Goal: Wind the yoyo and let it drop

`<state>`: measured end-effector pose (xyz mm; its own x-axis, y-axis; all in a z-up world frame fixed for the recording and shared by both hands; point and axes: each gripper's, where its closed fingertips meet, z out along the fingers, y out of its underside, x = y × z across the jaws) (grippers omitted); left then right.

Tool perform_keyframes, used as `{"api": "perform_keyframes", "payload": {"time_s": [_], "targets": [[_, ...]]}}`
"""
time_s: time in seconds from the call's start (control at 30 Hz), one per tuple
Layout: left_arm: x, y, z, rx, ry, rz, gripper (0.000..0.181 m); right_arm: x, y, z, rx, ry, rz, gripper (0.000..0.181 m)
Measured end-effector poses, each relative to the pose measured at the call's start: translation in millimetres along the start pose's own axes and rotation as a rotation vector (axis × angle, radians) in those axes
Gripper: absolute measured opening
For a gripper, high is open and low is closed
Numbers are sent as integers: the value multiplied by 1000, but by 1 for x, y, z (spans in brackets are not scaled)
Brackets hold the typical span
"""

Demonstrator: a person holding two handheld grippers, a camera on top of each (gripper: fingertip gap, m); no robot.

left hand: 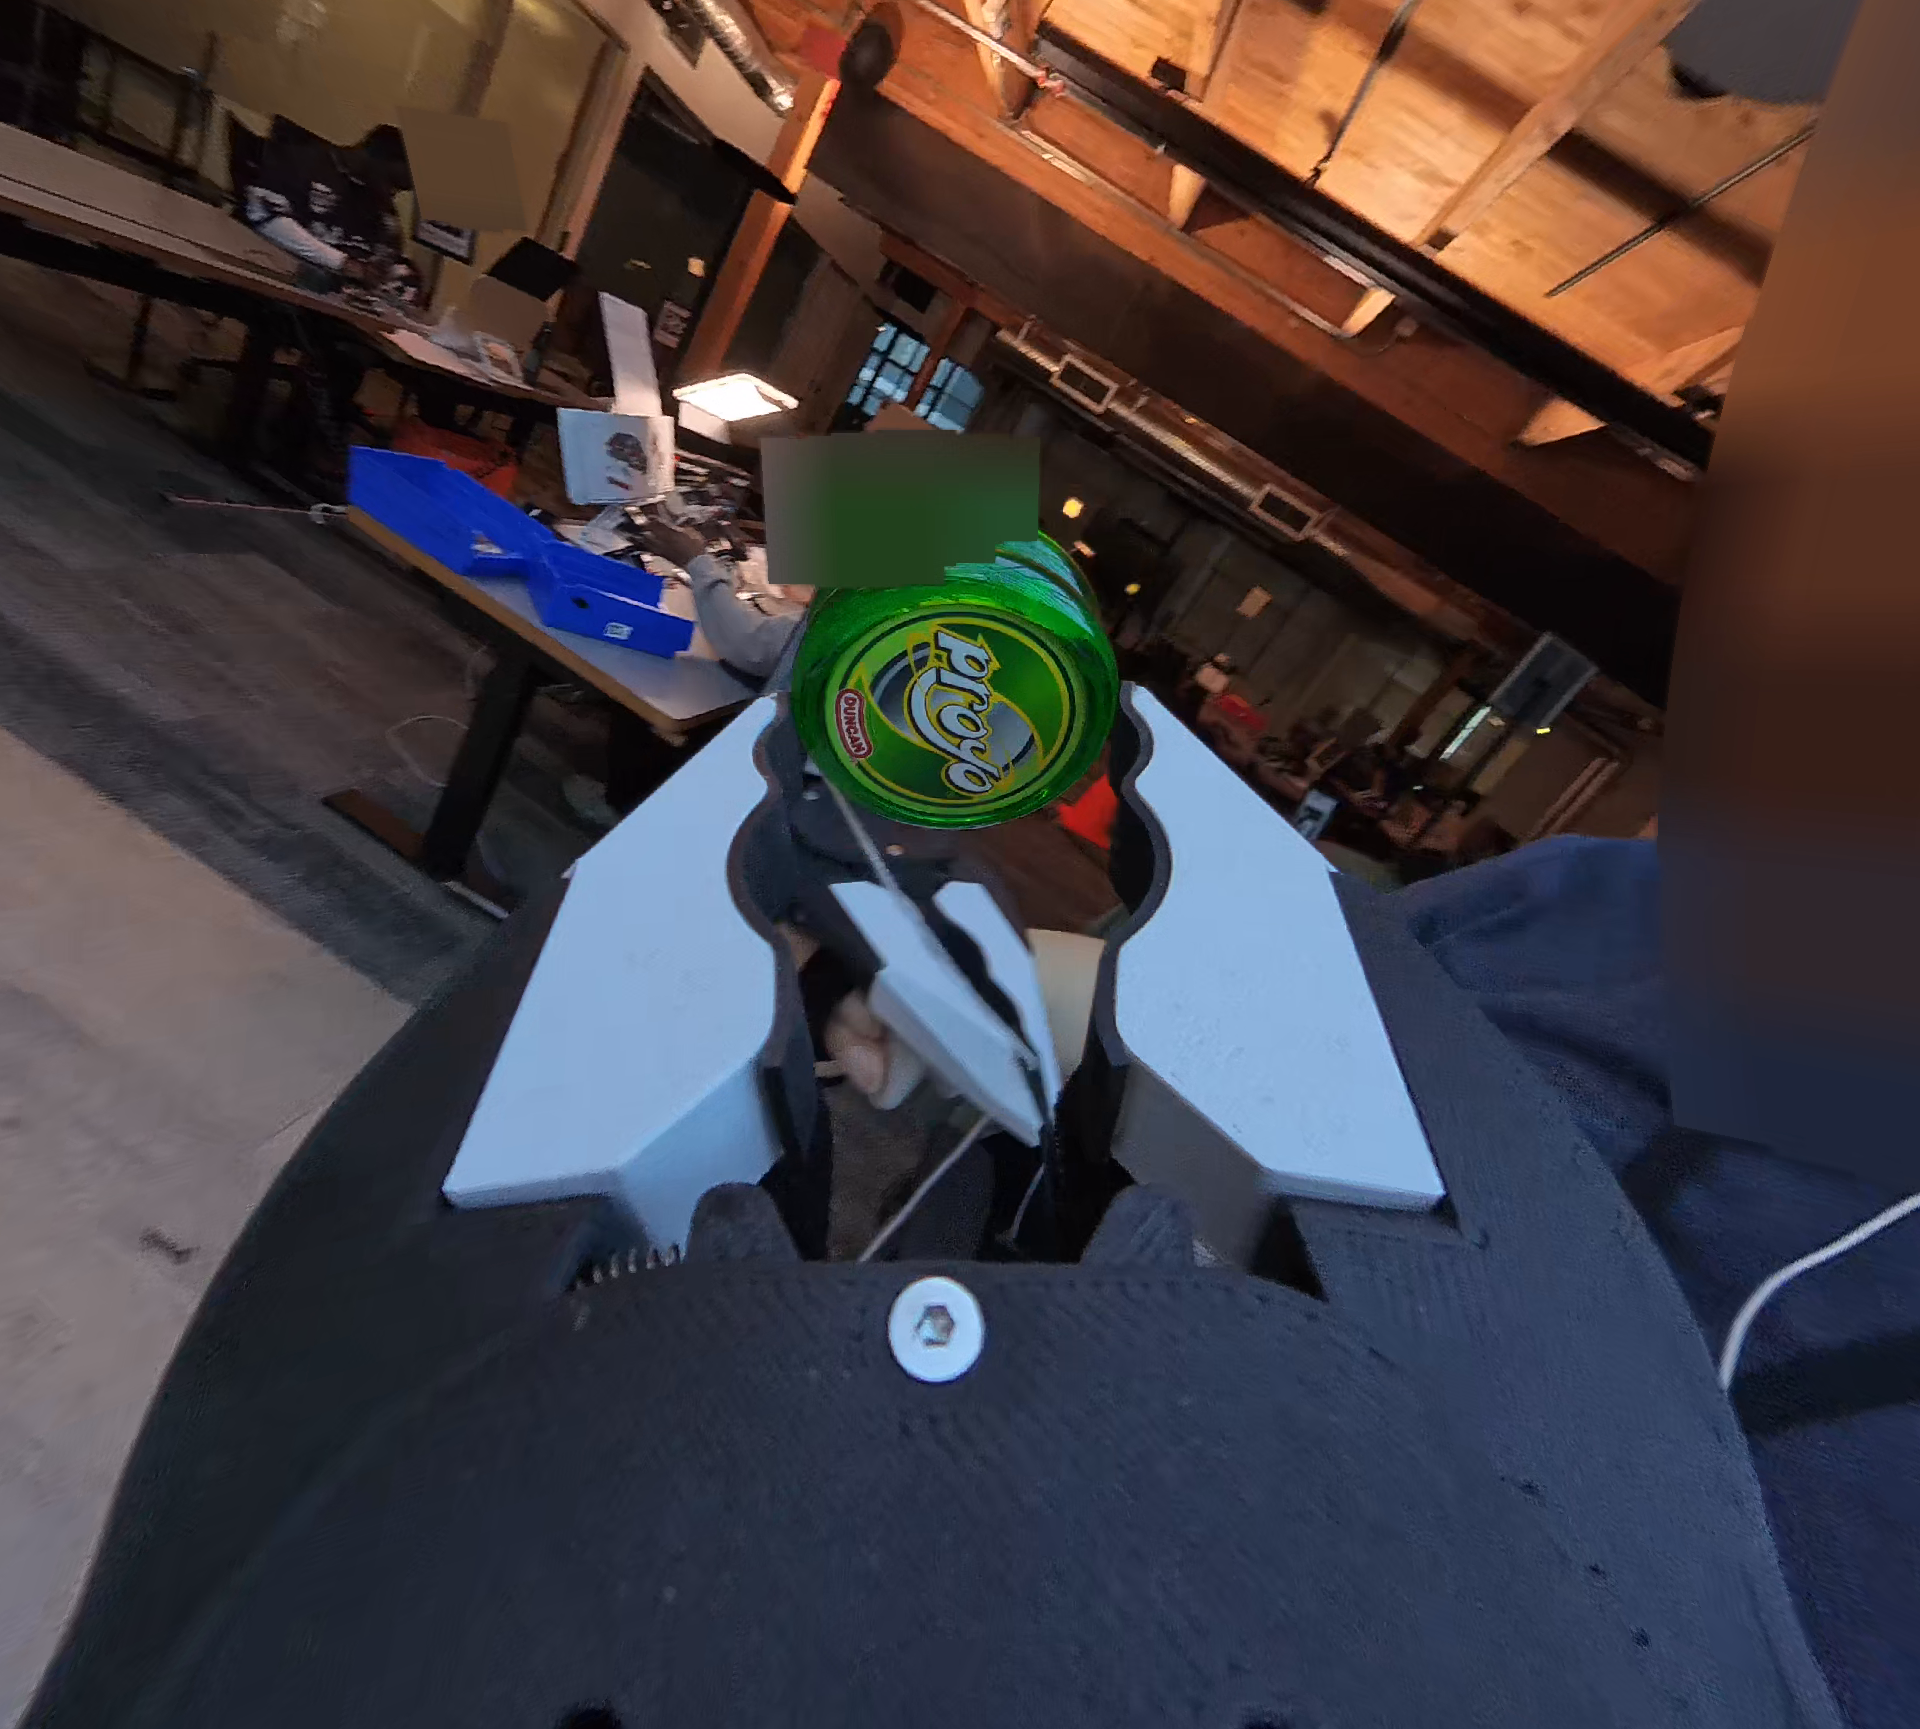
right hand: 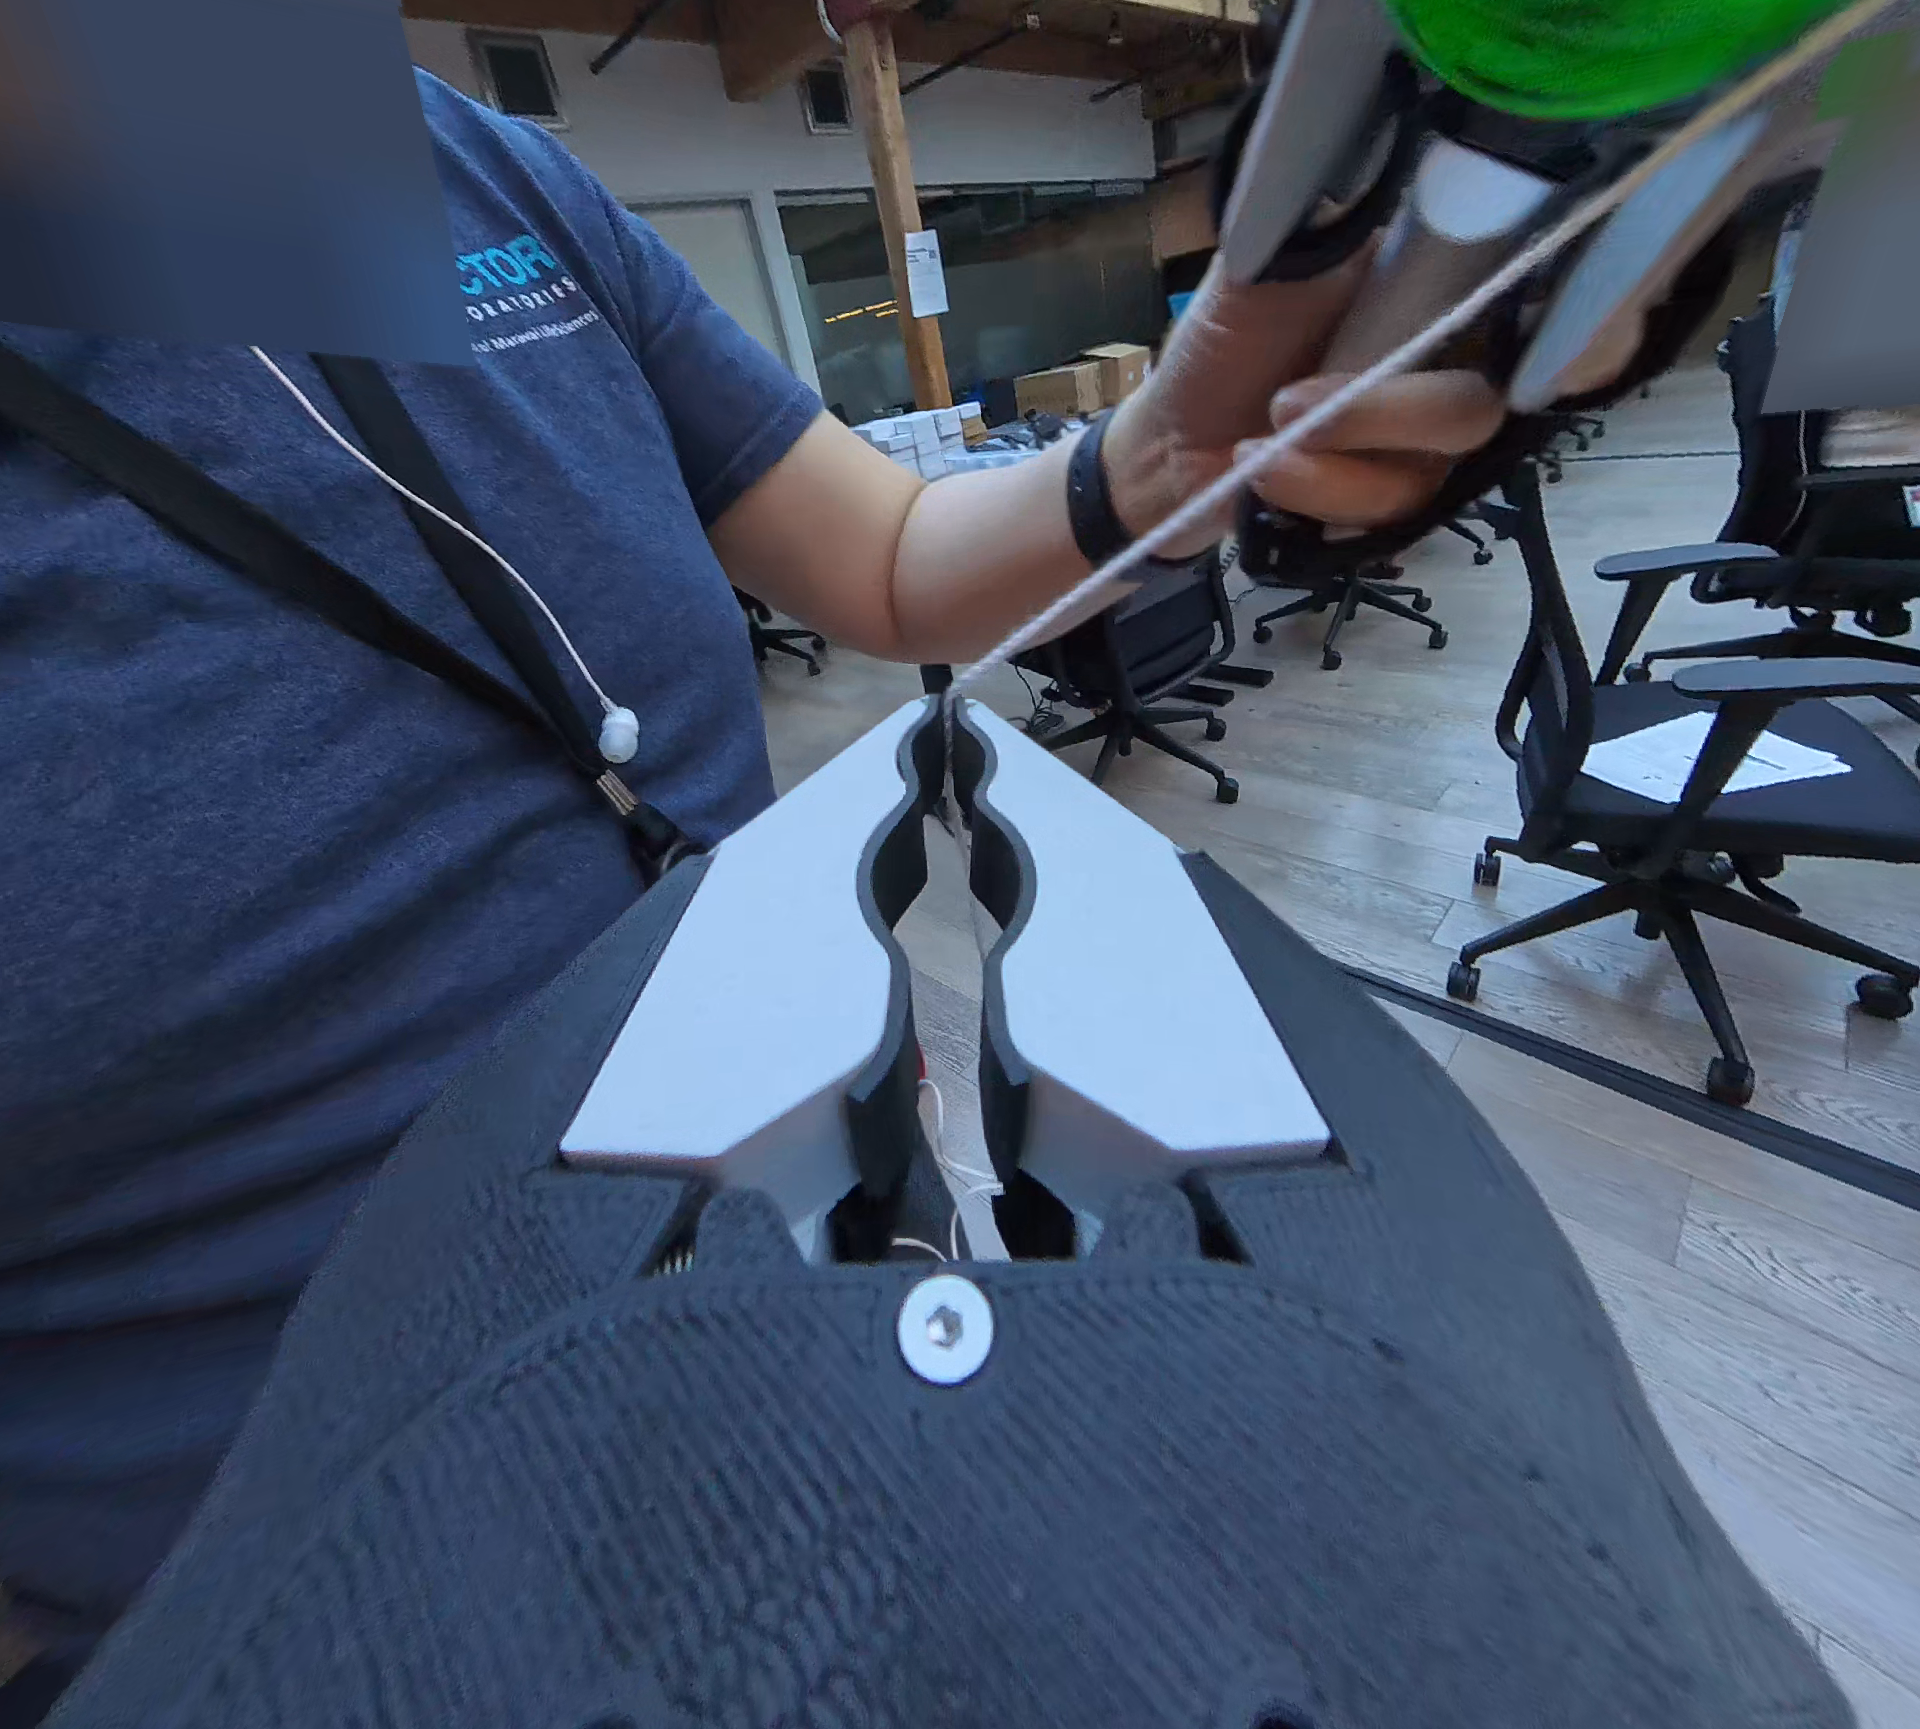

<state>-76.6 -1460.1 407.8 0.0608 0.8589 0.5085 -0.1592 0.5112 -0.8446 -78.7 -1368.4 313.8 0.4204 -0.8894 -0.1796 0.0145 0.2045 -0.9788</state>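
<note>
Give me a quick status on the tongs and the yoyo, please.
Left tongs shut on yoyo, held aloft. Right tongs shut on string, taut up to the yoyo. Nothing in the way.

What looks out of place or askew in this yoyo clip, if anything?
Nothing stands out. The green yoyo sits gripped at the left tool's tips, and its string runs taut and unknotted down to the right tool, which pinches it at the tips. No damage shows.
</note>
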Motion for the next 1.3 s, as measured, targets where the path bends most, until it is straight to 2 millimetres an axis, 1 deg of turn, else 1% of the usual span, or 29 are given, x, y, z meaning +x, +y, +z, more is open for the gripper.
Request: {"api": "perform_keyframes", "payload": {"time_s": [0.03, 0.13, 0.17, 0.3, 0.4, 0.5, 0.57, 0.63, 0.73, 0.9, 1.0, 1.1, 1.2, 1.27, 1.3], "targets": [[-7, 1, -2, -11, -45, 31, 58, -6, -3, 2, -1, -9, -6, 0], [-24, 2, -9, -20, -156, 94, 59, -17, -13, 9, -50, -4, -33, 0], [-31, 4, -11, -29, -195, 115, 58, -18, -16, 10, -76, 12, -45, 0], [-52, 19, -15, -114, -331, 227, 58, -25, -32, 14, -218, 47, -118, 0], [-56, 29, -16, -154, -357, 261, 59, -25, -43, 9, -352, 87, -190, 0], [-58, 37, -17, -187, -372, 281, 59, -27, -60, 2, -450, 105, -251, 0], [-56, 41, -17, -198, -364, 282, 59, -28, -74, -5, -496, 121, -288, 0], [-54, 43, -17, -201, -349, 272, 59, -24, -85, -13, -544, 155, -314, 0], [-48, 49, -15, -212, -310, 255, 59, -14, -98, -24, -619, 202, -354, 0], [-36, 65, -7, -266, -250, 250, 59, 14, -115, -41, -755, 299, -414, 0], [-33, 74, -3, -291, -237, 244, 59, 26, -127, -46, -778, 326, -419, 0], [-24, 80, 1, -299, -193, 227, 59, 43, -133, -55, -804, 380, -435, 0], [-8, 86, 6, -301, -113, 211, 59, 69, -138, -66, -802, 467, -437, 0], [11, 88, 10, -289, -25, 197, 59, 84, -132, -75, -794, 503, -403, 0], [21, 87, 12, -274, 18, 188, 59, 90, -125, -78, -790, 507, -385, 0]]}}
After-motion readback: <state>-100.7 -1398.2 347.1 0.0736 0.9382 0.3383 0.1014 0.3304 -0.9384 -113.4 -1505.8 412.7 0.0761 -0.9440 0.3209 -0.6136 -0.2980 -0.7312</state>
